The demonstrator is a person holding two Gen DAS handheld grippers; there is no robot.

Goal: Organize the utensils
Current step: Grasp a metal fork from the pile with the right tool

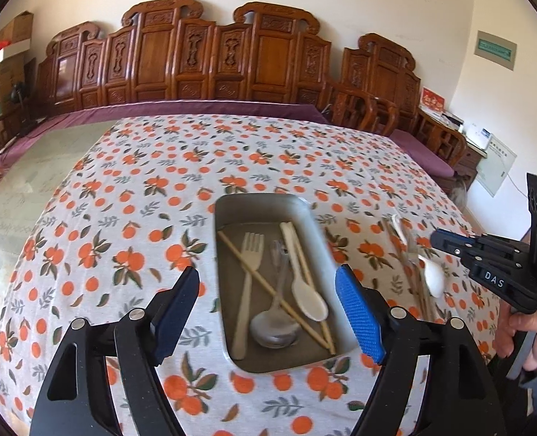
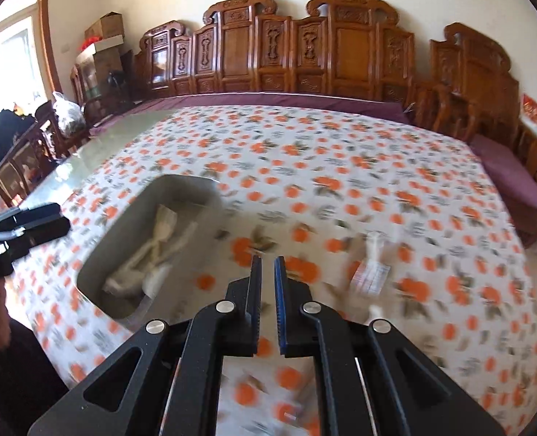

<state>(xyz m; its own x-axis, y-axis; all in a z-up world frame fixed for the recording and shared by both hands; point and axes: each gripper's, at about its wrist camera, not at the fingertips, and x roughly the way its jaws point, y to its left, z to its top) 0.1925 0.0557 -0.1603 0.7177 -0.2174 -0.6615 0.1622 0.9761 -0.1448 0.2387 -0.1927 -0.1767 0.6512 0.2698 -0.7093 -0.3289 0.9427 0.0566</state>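
A grey metal tray (image 1: 268, 201) sits on the orange-print tablecloth and holds a cream fork (image 1: 248, 265), a cream spoon (image 1: 306, 296), a metal spoon (image 1: 275, 323) and chopsticks (image 1: 268, 285). My left gripper (image 1: 268, 283) is open and empty, hovering over the tray's near end. Loose utensils lie right of the tray: a white spoon (image 1: 433, 276) and chopsticks (image 1: 410, 269). My right gripper (image 2: 267, 265) is nearly shut with nothing between its fingers, above the cloth right of the tray (image 2: 123, 239); the view is blurred. It also shows in the left wrist view (image 1: 446, 241).
A small packet (image 2: 372, 276) and pale utensils lie blurred on the cloth right of the right gripper. Carved wooden benches with purple cushions (image 1: 196, 109) line the far and right table edges. A bare glass strip (image 1: 39, 178) runs along the left.
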